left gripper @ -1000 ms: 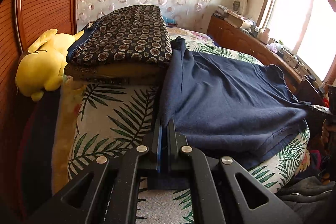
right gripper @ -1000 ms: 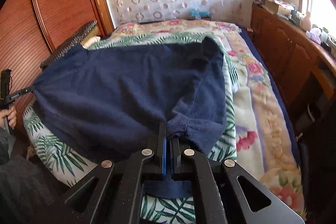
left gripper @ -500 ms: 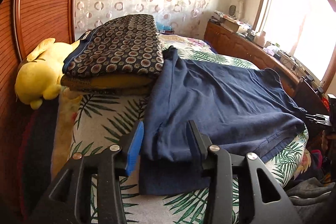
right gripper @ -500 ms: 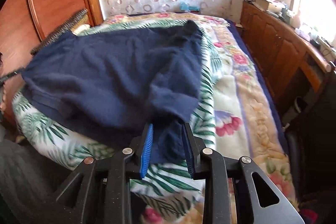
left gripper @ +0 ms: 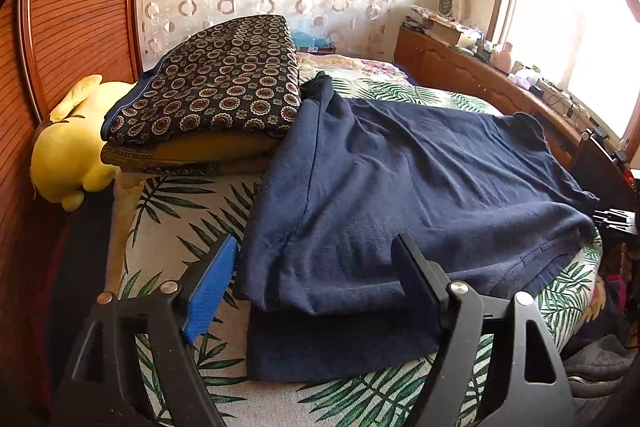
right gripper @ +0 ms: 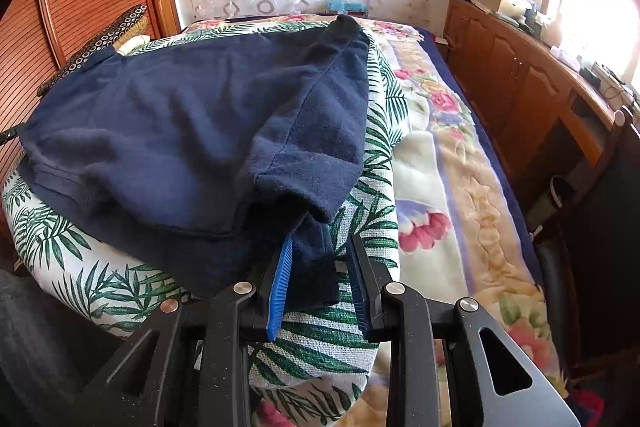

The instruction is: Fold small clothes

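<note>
A navy blue shirt lies spread on a leaf-print cushion on the bed, its near edge folded over onto itself. It also shows in the right wrist view, with a sleeve hanging toward me. My left gripper is open wide, its fingers straddling the shirt's near corner without holding it. My right gripper is open, its fingers on either side of the hanging cloth below the sleeve.
A stack of folded patterned clothes sits at the cushion's far left beside a yellow plush toy. A wooden headboard stands on the left. A floral blanket covers the bed to the right, and a wooden cabinet runs beneath the window.
Both grippers were shut on the shirt's near edge one second ago. Both have opened and let it go, and the shirt now rests on the cushion.
</note>
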`<state>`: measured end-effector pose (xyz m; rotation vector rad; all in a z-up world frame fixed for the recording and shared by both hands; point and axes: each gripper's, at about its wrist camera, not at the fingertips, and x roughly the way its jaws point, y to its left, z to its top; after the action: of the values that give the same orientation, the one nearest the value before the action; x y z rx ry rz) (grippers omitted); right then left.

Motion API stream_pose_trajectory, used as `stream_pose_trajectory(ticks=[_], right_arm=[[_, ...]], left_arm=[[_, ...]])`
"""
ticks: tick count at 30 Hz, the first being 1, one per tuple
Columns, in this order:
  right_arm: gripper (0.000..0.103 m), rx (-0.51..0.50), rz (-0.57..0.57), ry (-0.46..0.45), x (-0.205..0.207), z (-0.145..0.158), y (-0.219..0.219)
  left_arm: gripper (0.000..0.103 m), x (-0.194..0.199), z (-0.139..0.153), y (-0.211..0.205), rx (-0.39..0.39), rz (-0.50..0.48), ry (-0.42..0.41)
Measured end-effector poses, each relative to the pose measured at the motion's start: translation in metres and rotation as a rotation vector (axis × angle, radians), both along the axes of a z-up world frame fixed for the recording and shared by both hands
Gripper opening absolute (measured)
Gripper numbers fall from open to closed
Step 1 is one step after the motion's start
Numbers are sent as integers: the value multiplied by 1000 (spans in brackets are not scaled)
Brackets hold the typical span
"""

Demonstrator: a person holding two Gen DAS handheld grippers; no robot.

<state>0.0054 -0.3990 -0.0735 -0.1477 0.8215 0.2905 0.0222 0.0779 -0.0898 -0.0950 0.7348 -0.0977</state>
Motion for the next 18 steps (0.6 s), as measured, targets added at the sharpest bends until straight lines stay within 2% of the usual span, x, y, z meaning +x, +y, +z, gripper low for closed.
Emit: stream_pose_trajectory(ticks=[1, 2, 6, 10, 18], right_arm=[[10, -2, 10, 3, 0, 1, -1], [6, -10, 18, 8, -1, 1, 0], [5, -23, 18, 7, -11, 8, -7], [5, 13, 2, -1, -23, 19, -20], [5, 37, 15, -53, -28, 32, -13]], left_arm=[[80, 0, 0, -1, 7, 3, 0], [80, 1, -1, -2, 13, 5, 1], [80, 4, -3, -3, 25, 21, 7], [80, 5, -7, -6, 72, 36, 13], [80, 7, -11, -5, 78, 50, 29]])
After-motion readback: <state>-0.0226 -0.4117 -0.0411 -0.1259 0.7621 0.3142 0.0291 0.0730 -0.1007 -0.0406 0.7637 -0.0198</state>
